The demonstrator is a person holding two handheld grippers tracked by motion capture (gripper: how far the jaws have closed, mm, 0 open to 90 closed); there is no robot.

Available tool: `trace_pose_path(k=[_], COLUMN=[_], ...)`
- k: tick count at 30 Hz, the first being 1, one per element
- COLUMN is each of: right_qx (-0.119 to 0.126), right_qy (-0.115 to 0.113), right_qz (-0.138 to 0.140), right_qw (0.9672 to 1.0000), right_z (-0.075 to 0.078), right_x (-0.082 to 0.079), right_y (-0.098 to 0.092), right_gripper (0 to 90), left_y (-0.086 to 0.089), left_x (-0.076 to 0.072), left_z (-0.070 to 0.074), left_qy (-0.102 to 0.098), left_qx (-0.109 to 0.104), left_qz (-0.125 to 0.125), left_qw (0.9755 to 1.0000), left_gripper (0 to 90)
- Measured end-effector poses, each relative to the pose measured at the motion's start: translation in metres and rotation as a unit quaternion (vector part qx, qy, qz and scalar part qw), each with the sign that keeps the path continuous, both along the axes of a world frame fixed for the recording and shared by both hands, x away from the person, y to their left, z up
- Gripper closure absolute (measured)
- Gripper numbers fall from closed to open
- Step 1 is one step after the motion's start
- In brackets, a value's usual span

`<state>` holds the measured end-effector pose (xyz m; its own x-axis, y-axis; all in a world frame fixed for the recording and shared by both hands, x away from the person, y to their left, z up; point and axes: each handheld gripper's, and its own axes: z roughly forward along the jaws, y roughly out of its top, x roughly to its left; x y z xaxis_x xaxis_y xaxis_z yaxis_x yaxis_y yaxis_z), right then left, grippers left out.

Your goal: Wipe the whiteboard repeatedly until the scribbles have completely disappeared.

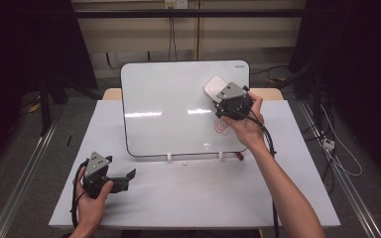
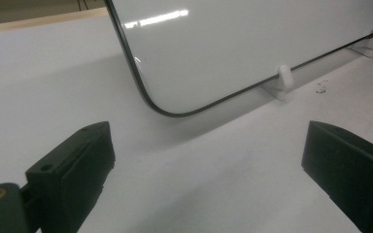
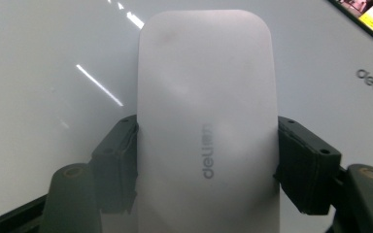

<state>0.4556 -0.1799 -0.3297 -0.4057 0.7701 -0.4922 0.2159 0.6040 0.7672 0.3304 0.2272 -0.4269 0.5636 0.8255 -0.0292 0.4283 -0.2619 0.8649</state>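
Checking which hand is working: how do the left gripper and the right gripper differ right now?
The left gripper is open and empty; the right gripper is shut on the white eraser. The left gripper sits low over the table; the right gripper is up at the whiteboard. Both have black jaws.

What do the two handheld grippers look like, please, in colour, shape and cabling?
Both the left gripper and the right gripper are black, blocky bodies topped with a grey three-cornered plate. A black cable trails from each. The left gripper's black fingers are thick rectangular blocks. Both forearms are bare, with no sleeves.
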Motion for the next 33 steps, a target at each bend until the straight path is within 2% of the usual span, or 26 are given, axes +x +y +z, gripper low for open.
trace_pose_path(k=[11, 17, 24, 33], right_qx=[0.012, 0.012, 0.002, -0.014], right_qy=[-0.004, -0.014, -0.014, -0.013], right_qz=[-0.025, -0.030, -0.012, 0.023], right_qw=[0.9996, 0.9994, 0.9998, 0.9996], right_z=[0.016, 0.014, 0.004, -0.015], right_x=[0.012, 0.010, 0.004, -0.009], right_y=[-0.010, -0.009, 0.003, 0.029], right_gripper=[31.6, 31.6, 31.6, 31.6], left_y=[-0.001, -0.001, -0.004, -0.004], left_x=[0.000, 0.001, 0.000, 0.001], left_z=[-0.001, -0.001, 0.000, -0.001], left_qy=[0.003, 0.001, 0.000, 0.000], left_qx=[0.000, 0.002, 0.003, 0.004], left_qz=[0.000, -0.001, -0.004, -0.004], left_qw=[1.0000, 1.0000, 1.0000, 1.0000], left_gripper=[4.7, 4.6, 4.6, 4.7])
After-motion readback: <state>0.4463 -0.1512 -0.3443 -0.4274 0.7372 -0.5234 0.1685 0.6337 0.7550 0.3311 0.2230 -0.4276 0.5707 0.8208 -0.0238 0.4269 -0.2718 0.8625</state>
